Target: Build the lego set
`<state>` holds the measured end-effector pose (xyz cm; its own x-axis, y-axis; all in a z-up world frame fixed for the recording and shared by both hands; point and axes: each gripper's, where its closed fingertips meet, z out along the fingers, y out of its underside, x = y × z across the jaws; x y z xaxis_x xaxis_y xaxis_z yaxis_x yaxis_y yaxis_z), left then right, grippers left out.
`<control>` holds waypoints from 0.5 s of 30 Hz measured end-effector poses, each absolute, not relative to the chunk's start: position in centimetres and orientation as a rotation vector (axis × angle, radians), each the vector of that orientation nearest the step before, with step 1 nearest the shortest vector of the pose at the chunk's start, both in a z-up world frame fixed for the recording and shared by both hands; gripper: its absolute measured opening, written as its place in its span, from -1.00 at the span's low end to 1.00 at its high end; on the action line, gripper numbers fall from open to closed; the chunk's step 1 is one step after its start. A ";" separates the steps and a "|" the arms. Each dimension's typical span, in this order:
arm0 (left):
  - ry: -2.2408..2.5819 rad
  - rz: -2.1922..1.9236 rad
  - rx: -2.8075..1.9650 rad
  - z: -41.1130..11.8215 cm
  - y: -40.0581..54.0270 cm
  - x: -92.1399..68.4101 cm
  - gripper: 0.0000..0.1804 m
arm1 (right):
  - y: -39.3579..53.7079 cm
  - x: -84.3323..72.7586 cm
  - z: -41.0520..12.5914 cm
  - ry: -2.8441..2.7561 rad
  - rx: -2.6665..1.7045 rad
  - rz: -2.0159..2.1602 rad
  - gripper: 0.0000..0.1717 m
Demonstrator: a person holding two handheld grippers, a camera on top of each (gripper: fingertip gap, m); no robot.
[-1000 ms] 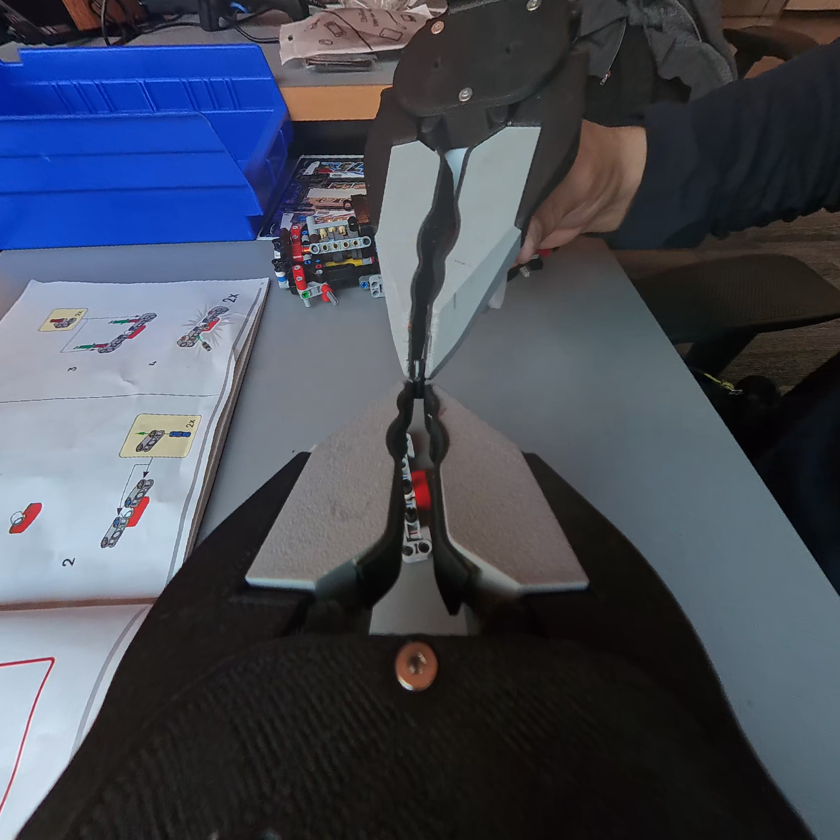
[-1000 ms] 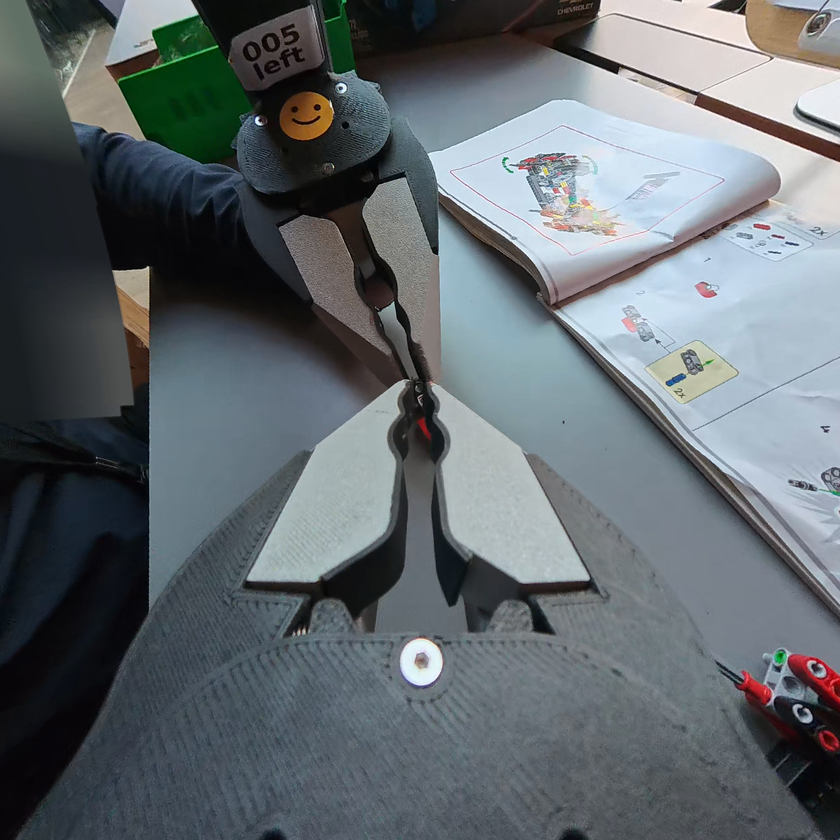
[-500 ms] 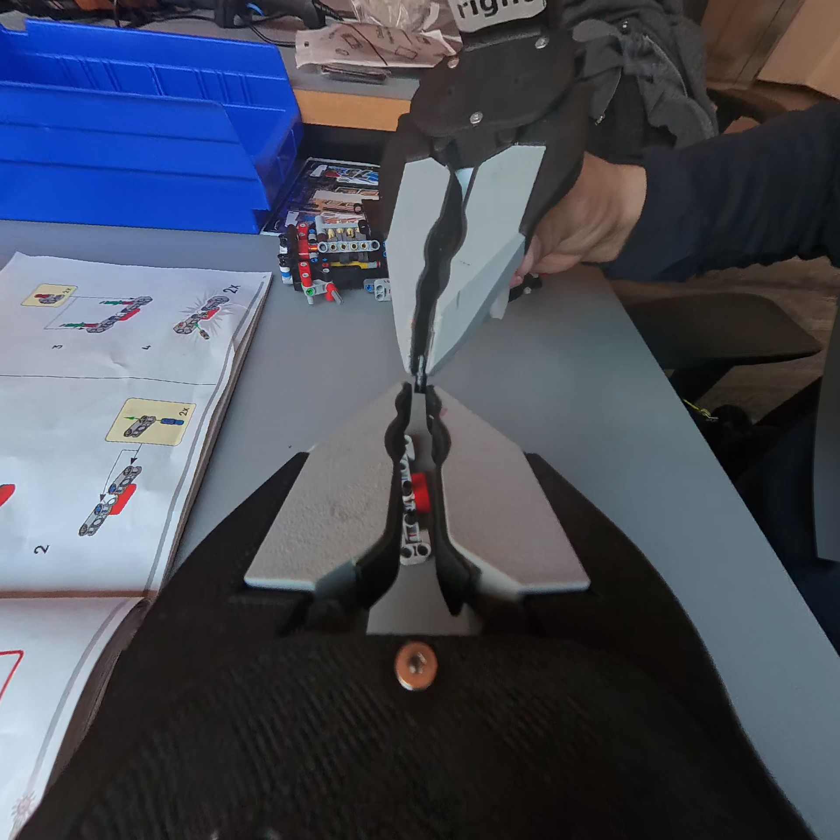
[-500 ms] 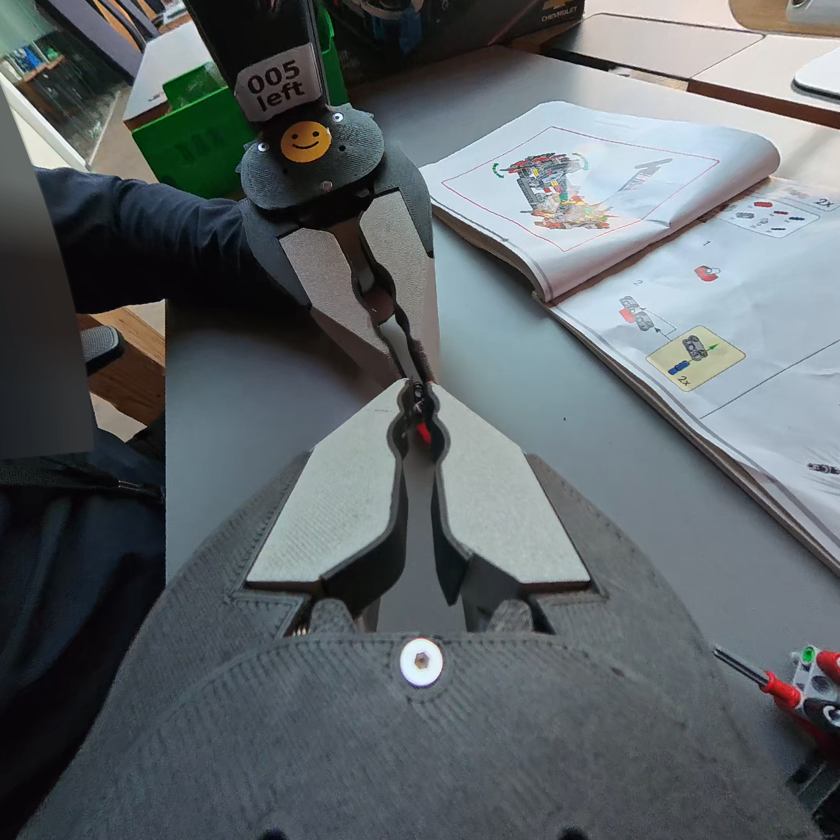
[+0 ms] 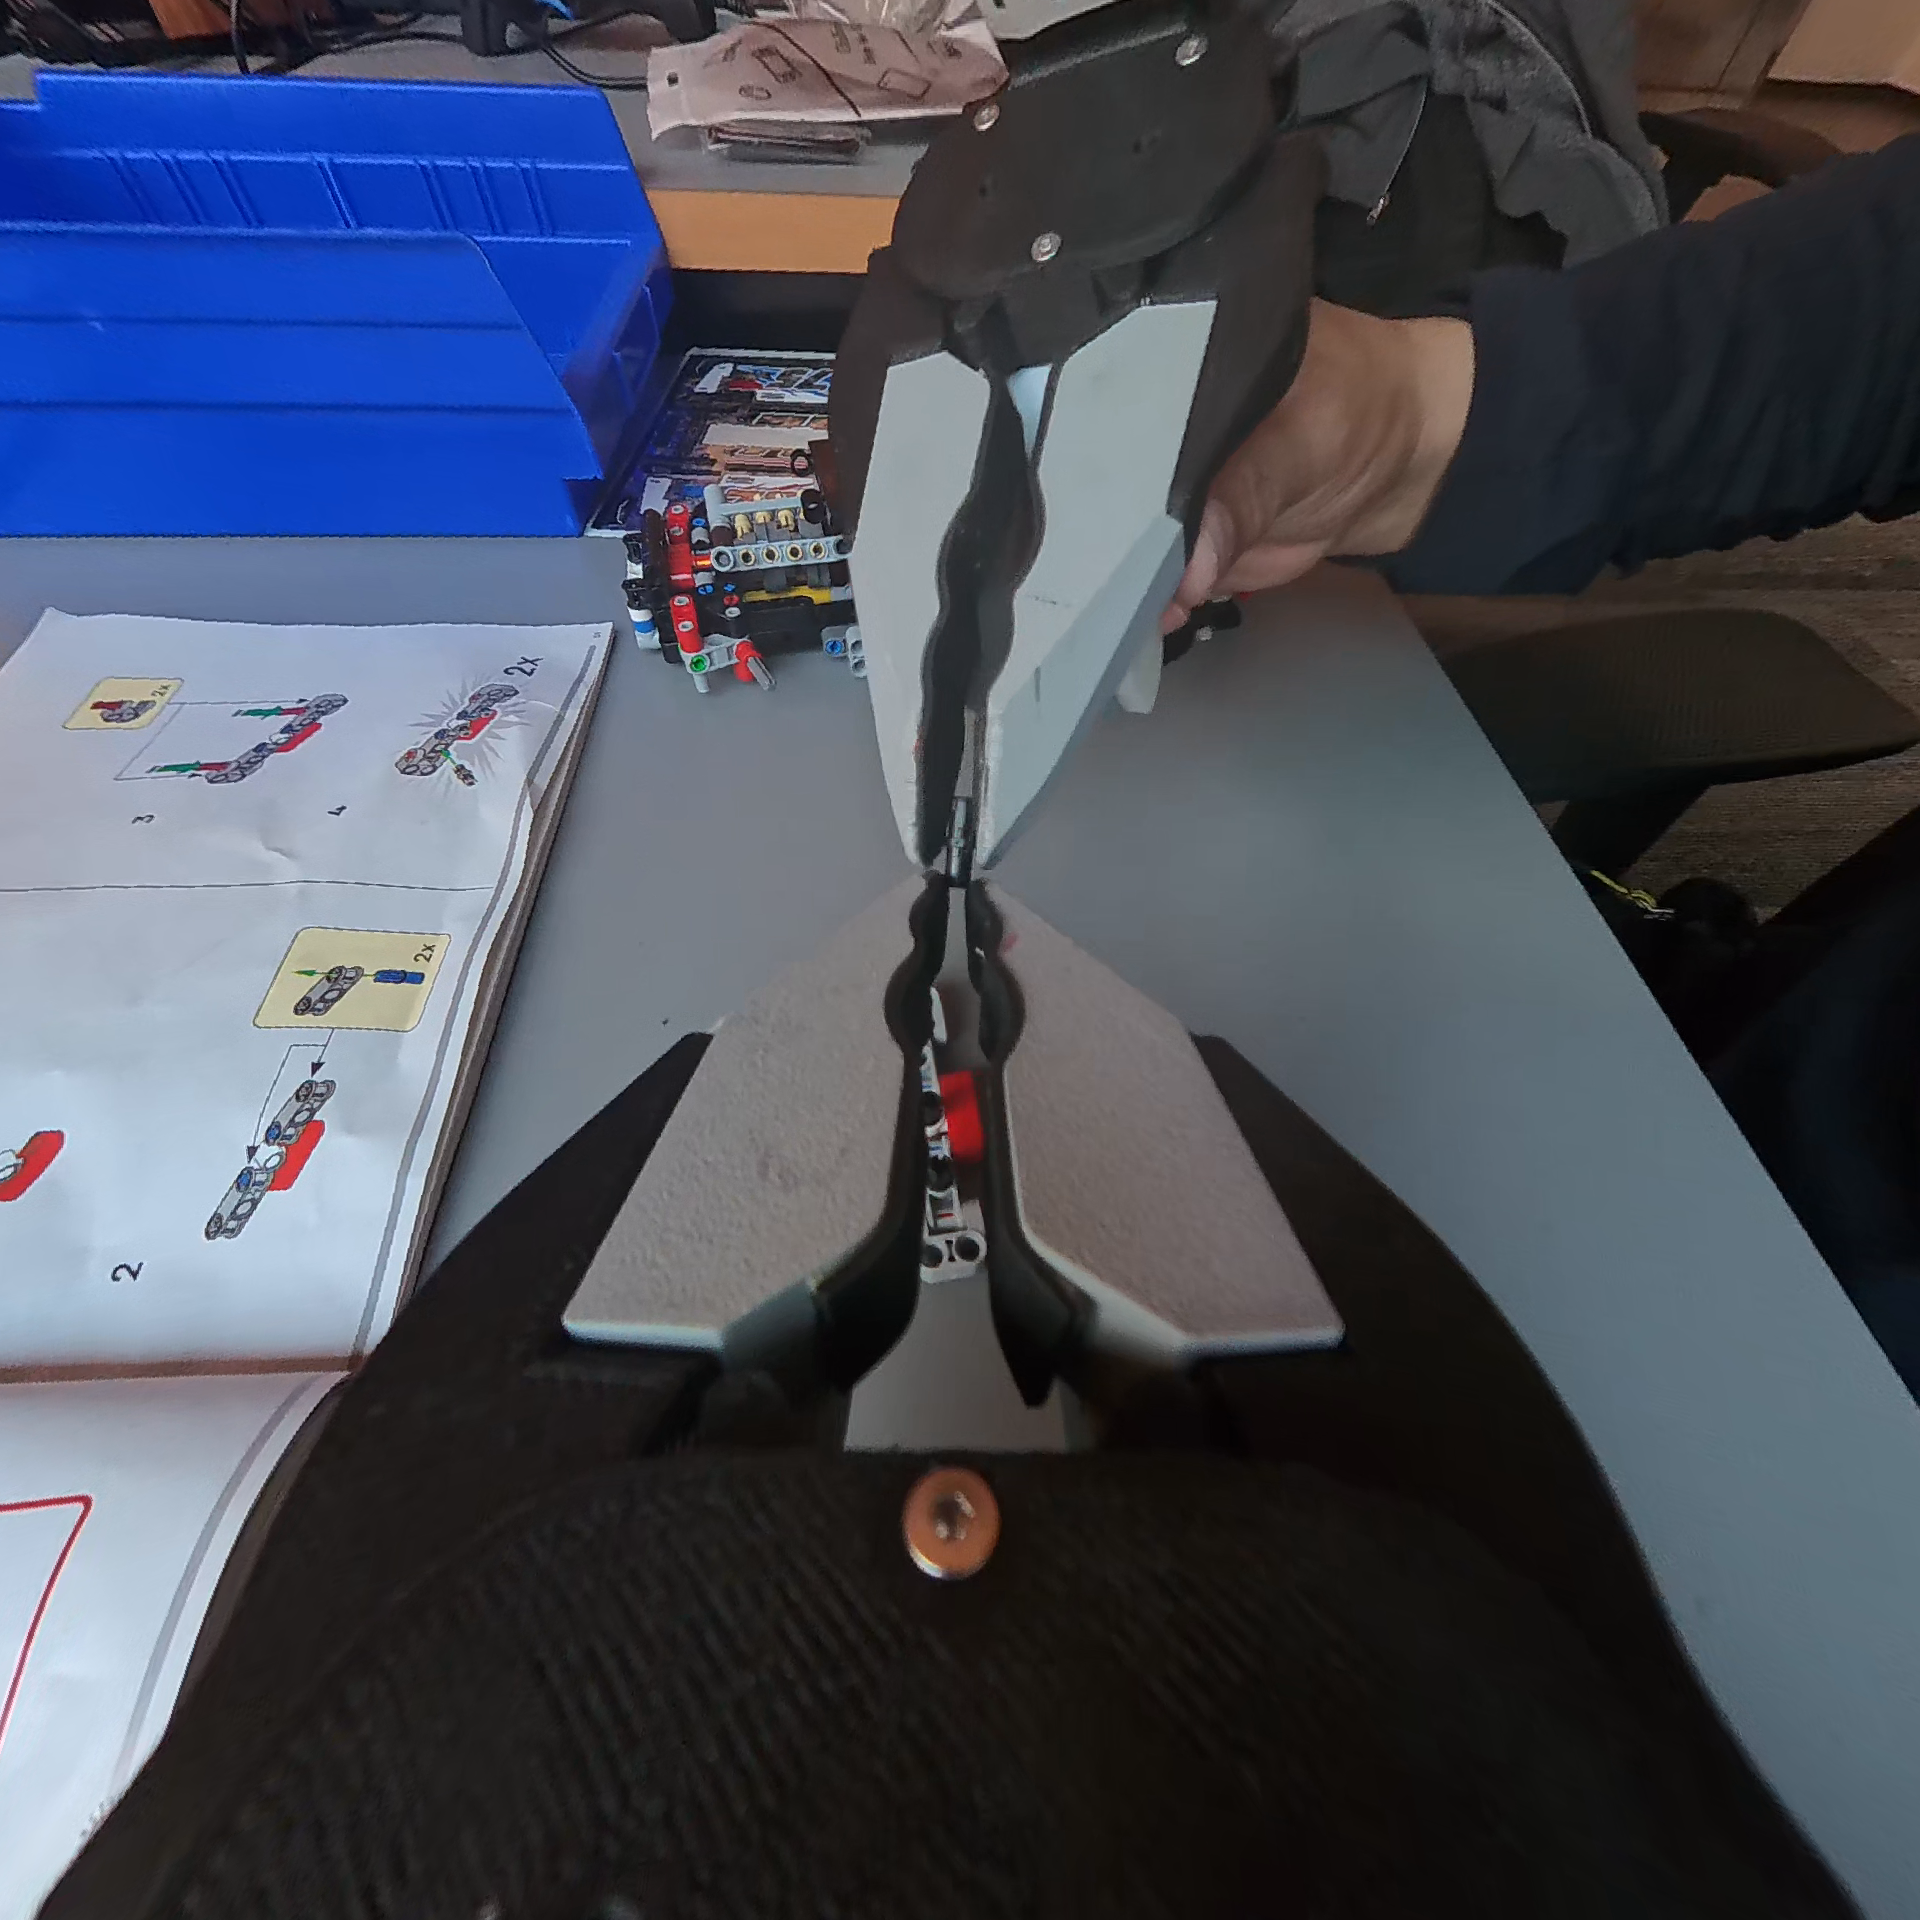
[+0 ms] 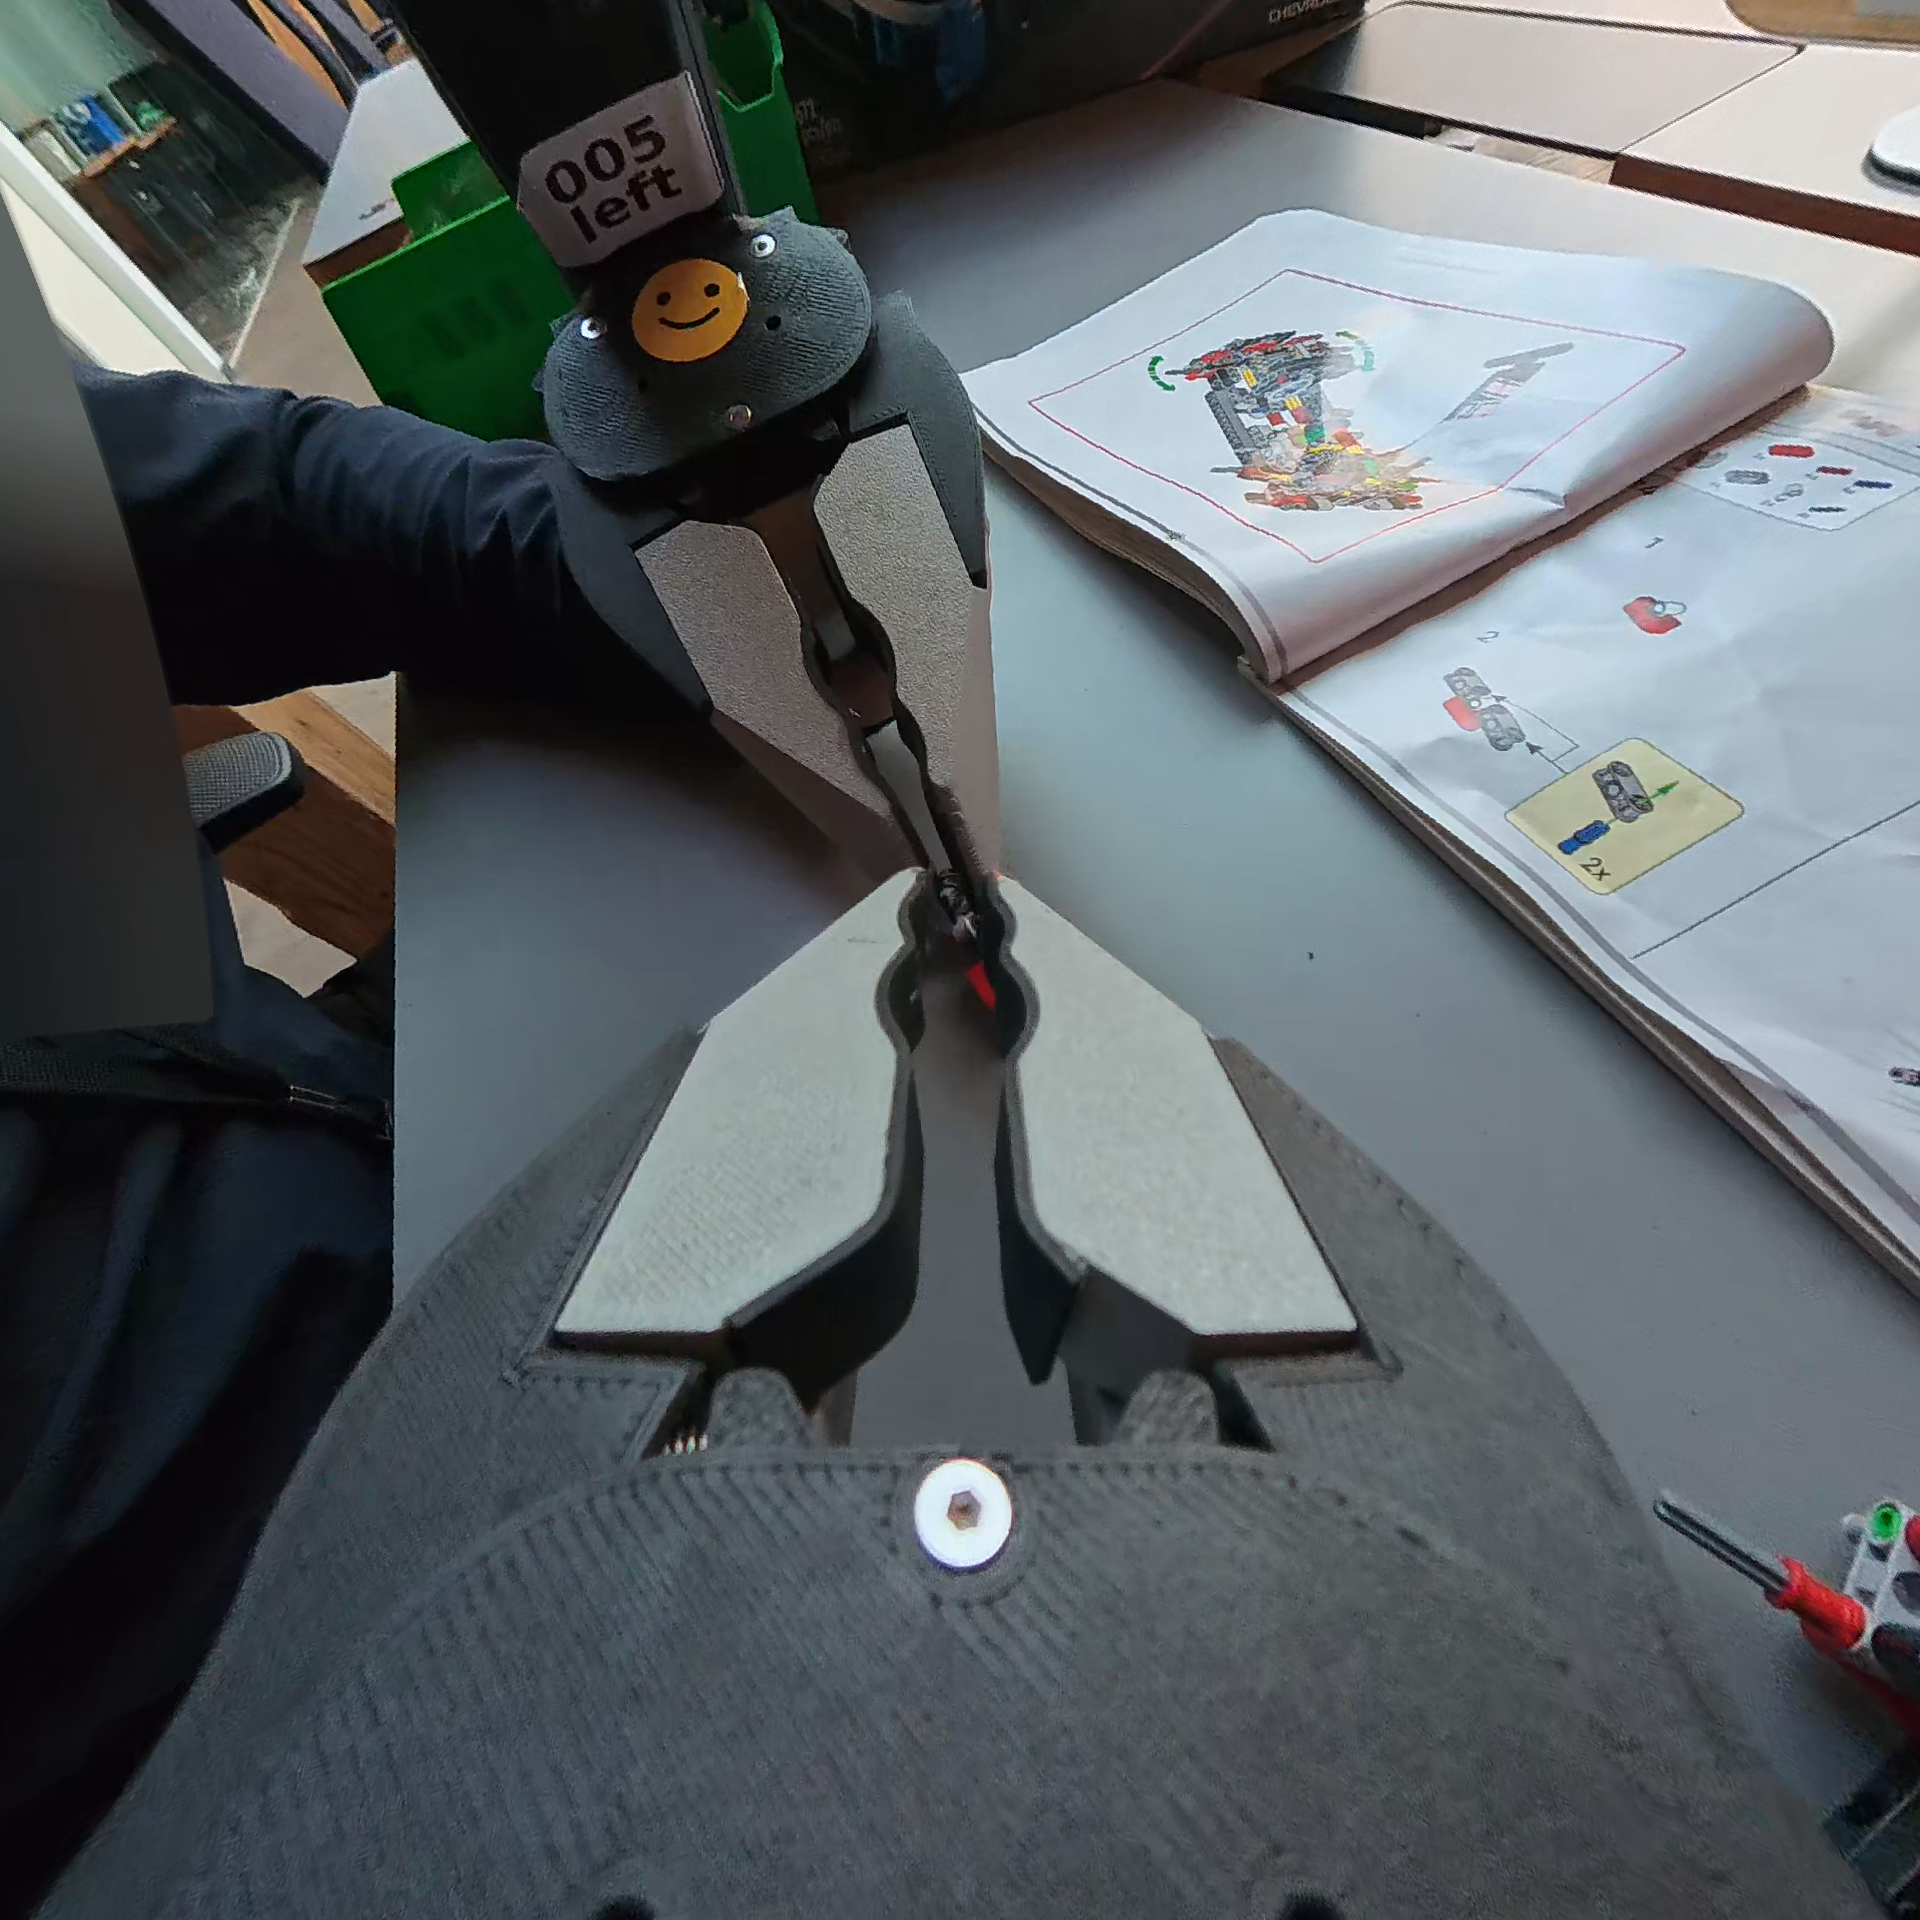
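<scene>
My left gripper (image 5: 951,899) is shut on a grey holed beam (image 5: 948,1195) with a red piece (image 5: 961,1112) on it, held lengthwise between the fingers above the grey table (image 5: 1299,1039). My right gripper (image 6: 956,914) meets it tip to tip and pinches a small dark pin (image 6: 954,920). A thin red sliver (image 6: 982,987) shows just behind the pin between the right fingers. In the left wrist view the right gripper (image 5: 956,844) comes down from above with the pin (image 5: 961,816) at its tips, touching the left fingertips. In the right wrist view the left gripper (image 6: 951,871) comes in from the top.
An open instruction booklet (image 5: 260,935) lies left of the left gripper and shows in the right wrist view (image 6: 1558,644). A partly built brick model (image 5: 748,582) and blue bins (image 5: 291,312) stand behind. A green bin (image 6: 457,301) and loose parts (image 6: 1860,1610) are nearby. The table edge (image 5: 1662,1195) runs close on the right. Left and right tips are no more than a few centimetres apart. From either gripper's tips it is about 20 cm to the partly built brick model (image 5: 748,582).
Both grippers stay tip to tip with the same pieces in them. The pair has shifted only slightly over the table. The right fingertips look a touch wider apart around the pin.
</scene>
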<state>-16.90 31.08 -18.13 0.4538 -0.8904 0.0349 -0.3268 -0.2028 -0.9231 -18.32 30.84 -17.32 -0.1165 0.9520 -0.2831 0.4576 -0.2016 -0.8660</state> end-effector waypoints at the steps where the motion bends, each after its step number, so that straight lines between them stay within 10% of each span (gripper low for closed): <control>1: 1.048 -0.739 -1.757 -18.2 31.1 -16.9 -0.99 | 30.8 -18.4 -17.3 -1.562 -1.654 1.292 -0.97; 15: 1.040 -0.770 -1.796 -18.8 31.1 -16.9 -0.99 | 30.9 -18.4 -17.8 -1.580 -1.670 1.262 -0.98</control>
<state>-16.95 31.15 -18.77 0.4534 -0.8881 0.0750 -0.3315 -0.2462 -0.9108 -18.37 30.87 -17.82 -0.1109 0.9555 -0.2733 0.4783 -0.1898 -0.8575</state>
